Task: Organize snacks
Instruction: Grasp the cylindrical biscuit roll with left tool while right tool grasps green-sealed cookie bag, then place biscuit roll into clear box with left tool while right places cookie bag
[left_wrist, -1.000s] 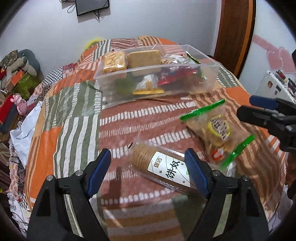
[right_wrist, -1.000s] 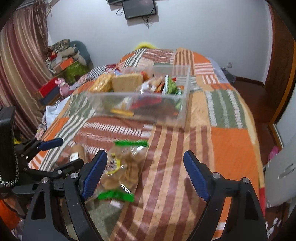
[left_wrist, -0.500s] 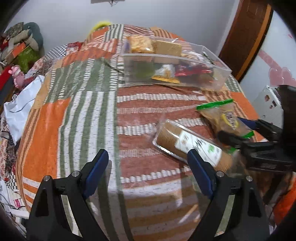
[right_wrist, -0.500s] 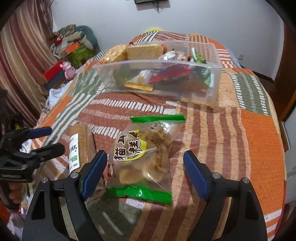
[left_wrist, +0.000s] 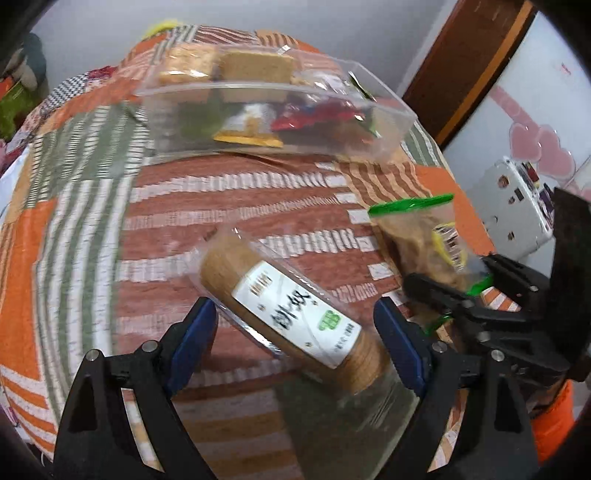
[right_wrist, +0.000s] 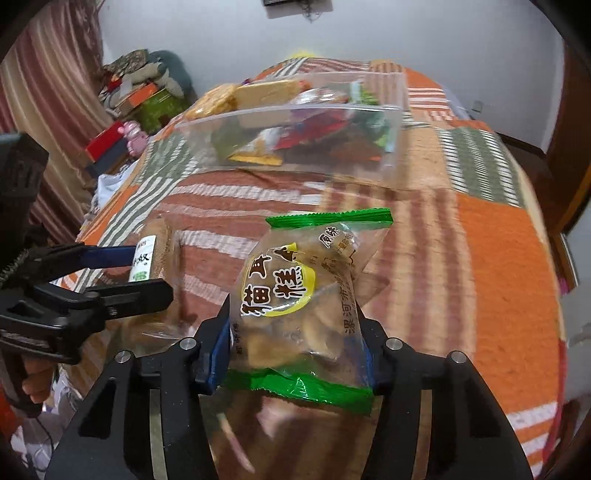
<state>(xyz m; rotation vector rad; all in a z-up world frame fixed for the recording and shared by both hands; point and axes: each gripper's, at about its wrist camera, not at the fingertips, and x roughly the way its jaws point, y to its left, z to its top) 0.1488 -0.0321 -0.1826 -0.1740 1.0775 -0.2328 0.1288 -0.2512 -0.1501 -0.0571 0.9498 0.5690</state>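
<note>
The snack bag (right_wrist: 295, 306), clamped low between the closed right gripper (right_wrist: 295, 332) fingers above the bedspread (right_wrist: 498, 258), should travel level to the clear bin (right_wrist: 295, 122), while the open left gripper (left_wrist: 295, 332) straddles the biscuit roll (left_wrist: 288, 310).

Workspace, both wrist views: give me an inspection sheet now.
Surface: patchwork bedspread, striped.
Job's things: clear bin holding snacks; biscuit roll; green-edged snack bag.
Clutter: nothing seen on the bed.
Grippers: right gripper shut on the snack bag; left gripper open, fingers either side of the roll.
Cables: nothing seen clearly.
Surroundings: striped curtain, heaped items, wooden door.
</note>
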